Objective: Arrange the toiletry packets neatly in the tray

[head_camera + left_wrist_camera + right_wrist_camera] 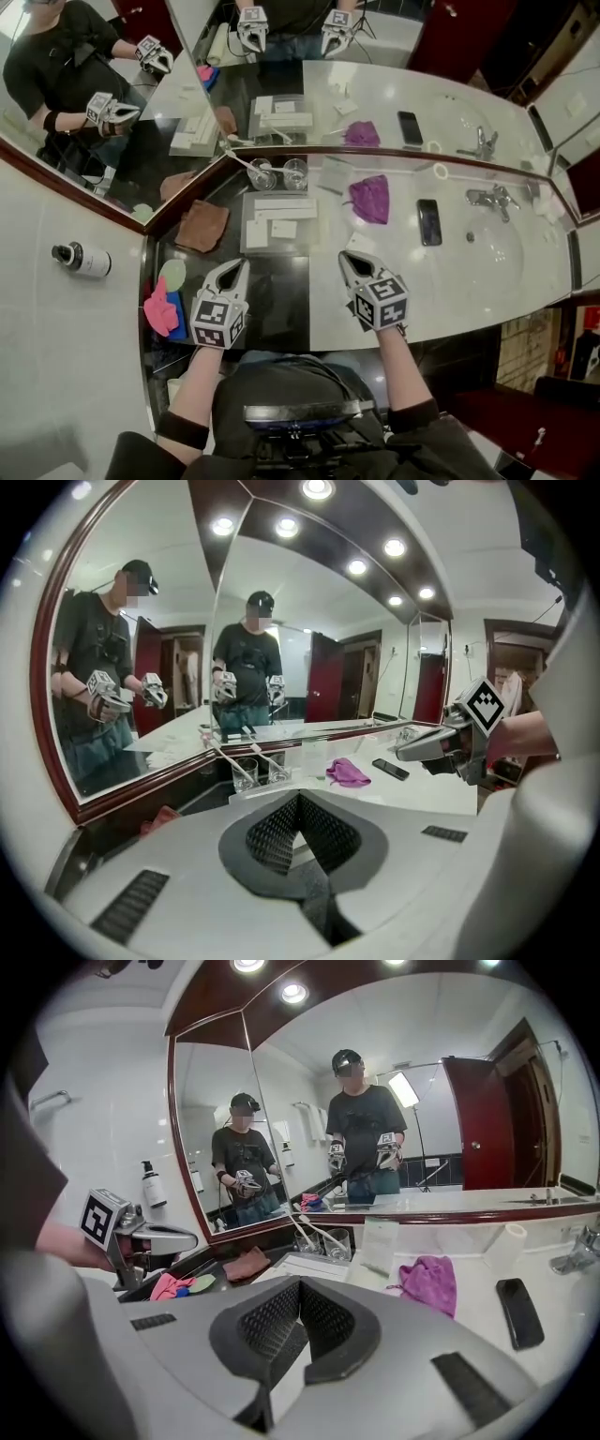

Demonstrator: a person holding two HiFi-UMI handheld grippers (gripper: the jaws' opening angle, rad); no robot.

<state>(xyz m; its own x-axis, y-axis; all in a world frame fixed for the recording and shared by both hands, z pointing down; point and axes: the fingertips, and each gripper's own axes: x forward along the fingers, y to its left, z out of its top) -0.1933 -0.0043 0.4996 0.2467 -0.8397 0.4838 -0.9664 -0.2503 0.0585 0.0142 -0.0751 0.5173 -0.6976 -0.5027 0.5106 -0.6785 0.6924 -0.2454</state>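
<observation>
Left gripper (240,267) and right gripper (345,260) both closed, empty. Jaws to be opened before packets (282,210) are squared against tray (306,240) edges.

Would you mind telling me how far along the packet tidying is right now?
Done: several white packets already lie in the tray. In hand: the right tool is shut on what looks like one more packet, held above the counter; the left tool is shut and empty. Left: setting that packet into the tray.
</observation>
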